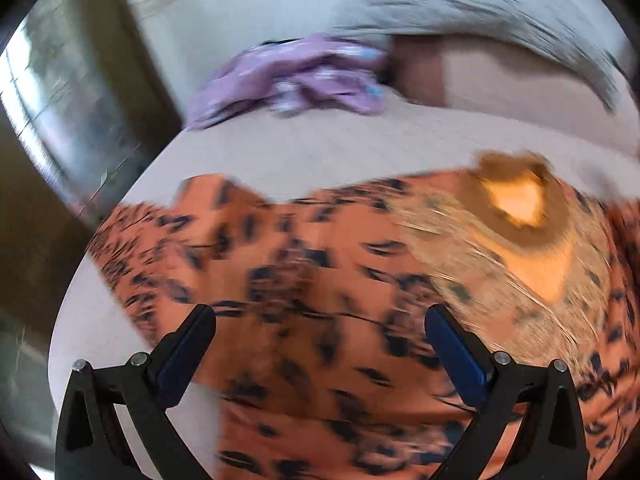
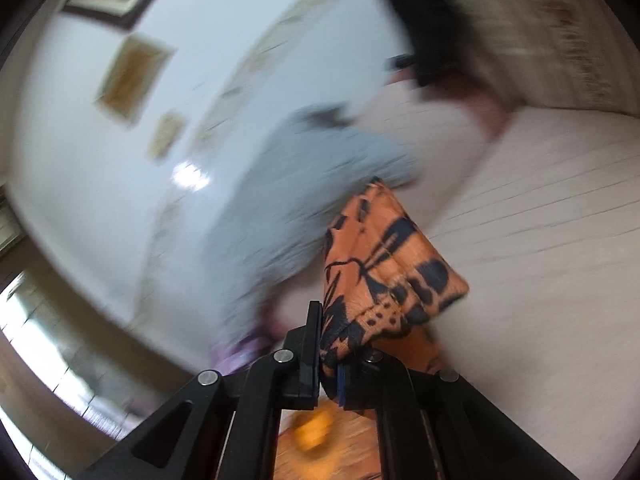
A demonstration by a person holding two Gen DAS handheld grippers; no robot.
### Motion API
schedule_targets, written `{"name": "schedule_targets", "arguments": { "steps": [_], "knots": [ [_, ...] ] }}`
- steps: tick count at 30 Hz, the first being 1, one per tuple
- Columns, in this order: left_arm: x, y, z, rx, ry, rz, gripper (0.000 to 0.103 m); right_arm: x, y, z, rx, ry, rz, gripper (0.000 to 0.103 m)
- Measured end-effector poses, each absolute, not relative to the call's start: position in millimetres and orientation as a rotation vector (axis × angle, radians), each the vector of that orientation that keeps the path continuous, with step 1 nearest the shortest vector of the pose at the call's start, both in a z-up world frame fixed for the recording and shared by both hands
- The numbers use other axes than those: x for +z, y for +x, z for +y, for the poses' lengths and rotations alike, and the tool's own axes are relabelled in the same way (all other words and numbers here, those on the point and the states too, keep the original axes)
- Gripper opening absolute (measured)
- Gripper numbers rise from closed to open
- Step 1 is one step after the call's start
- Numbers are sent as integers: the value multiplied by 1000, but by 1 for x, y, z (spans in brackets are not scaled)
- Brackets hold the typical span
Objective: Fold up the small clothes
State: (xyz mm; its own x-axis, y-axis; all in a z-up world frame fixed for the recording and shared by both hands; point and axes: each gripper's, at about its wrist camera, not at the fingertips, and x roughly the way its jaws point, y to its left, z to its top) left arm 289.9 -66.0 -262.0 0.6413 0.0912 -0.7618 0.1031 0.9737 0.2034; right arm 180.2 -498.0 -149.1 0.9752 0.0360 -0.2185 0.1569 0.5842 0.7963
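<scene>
An orange garment with black markings lies spread on a pale bed sheet, with a tan neckline at the right. My left gripper is open just above the garment and holds nothing. My right gripper is shut on a bunched fold of the orange garment, which sticks up past the fingers, lifted above the bed. Both views are blurred by motion.
A crumpled purple garment lies on the bed beyond the orange one. A grey garment lies near the bed's edge. A striped pillow lies at the back. The floor lies beyond the bed's left edge.
</scene>
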Motion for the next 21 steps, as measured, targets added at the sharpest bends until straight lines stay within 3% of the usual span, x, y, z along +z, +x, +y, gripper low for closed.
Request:
{"name": "schedule_targets", "arguments": {
  "steps": [7, 16, 18, 19, 20, 21],
  "knots": [
    [-240, 310, 28, 229, 83, 849, 103, -150, 252, -355, 132, 923, 388, 6],
    [-245, 317, 100, 337, 11, 900, 103, -245, 320, -206, 188, 873, 688, 10],
    [-247, 317, 108, 333, 1, 915, 103, -267, 327, -184, 196, 872, 762, 20],
    [-246, 316, 109, 331, -1, 917, 103, -278, 323, -179, 220, 891, 784, 36],
    [-246, 315, 110, 330, -1, 916, 103, -285, 324, -175, 257, 925, 797, 62],
    [-245, 315, 111, 325, -1, 913, 103, -291, 312, -171, 274, 946, 789, 76]
  ]
}}
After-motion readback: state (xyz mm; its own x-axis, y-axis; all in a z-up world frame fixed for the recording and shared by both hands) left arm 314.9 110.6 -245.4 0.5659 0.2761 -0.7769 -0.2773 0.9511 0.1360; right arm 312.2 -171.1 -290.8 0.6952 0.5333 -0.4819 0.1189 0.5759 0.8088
